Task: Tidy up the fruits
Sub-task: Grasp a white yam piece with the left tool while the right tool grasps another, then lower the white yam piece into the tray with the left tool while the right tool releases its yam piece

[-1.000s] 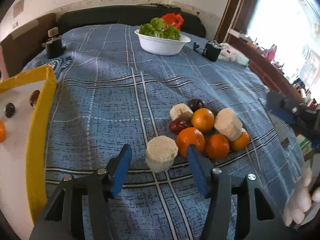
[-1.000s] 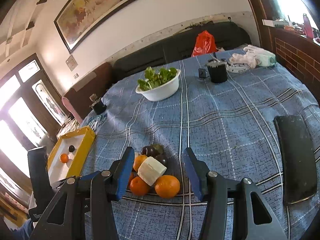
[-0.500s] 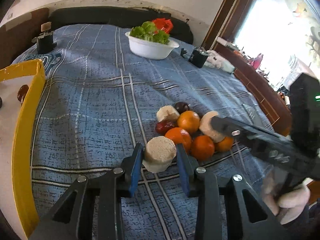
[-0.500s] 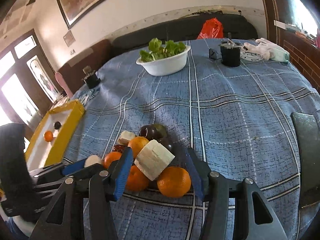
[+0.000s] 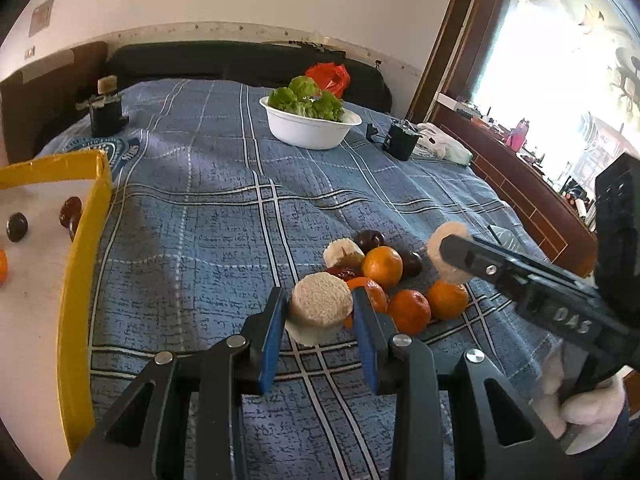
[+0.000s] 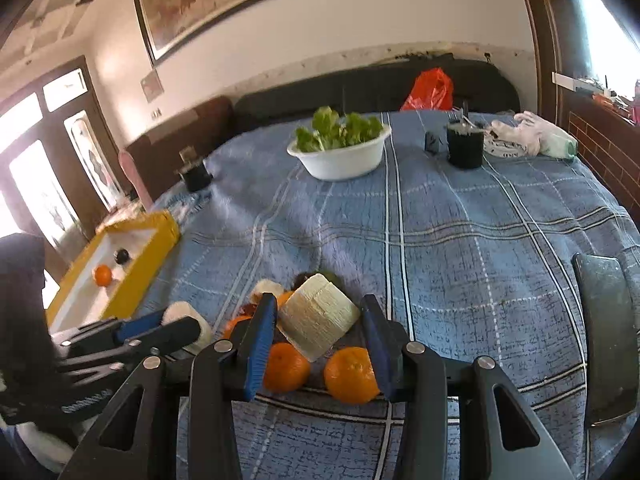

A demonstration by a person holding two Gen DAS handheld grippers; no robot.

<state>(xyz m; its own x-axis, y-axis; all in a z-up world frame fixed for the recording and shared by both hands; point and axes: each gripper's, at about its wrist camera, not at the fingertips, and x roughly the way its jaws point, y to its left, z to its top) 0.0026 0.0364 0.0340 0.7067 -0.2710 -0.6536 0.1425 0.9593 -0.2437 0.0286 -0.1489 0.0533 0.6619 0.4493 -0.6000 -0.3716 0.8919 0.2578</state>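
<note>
biggest worry here was the right gripper point(image 6: 318, 308). its jaws had just been closing around the white block point(image 6: 320, 316), and that block sat tilted, propped on top of the oranges point(image 6: 352, 374) and not flat on the cloth point(image 6: 460, 240). the left pad looked to be touching a corner of it. on the other side it was too close to call, so whether it was really squeezed yet couldn't be told. a grab on the corners of a slanted block would probably let it twist out. pulling it up could also send the oranges under it rolling off across the cloth.

the left gripper point(image 5: 318, 298) had just closed in too, and its blue pads were pinching the round pale chunk point(image 5: 320, 304) on both sides. the chunk was at the near edge of the fruit pile, right against an orange, and it looked soft or crumbly, so a hard squeeze might dent it.

the two tools were also working the same small pile, just beside each other, so a bump on the way out seemed likely. the yellow tray point(image 5: 80, 248) sat well off to the left with a few fruits already in it.
</note>
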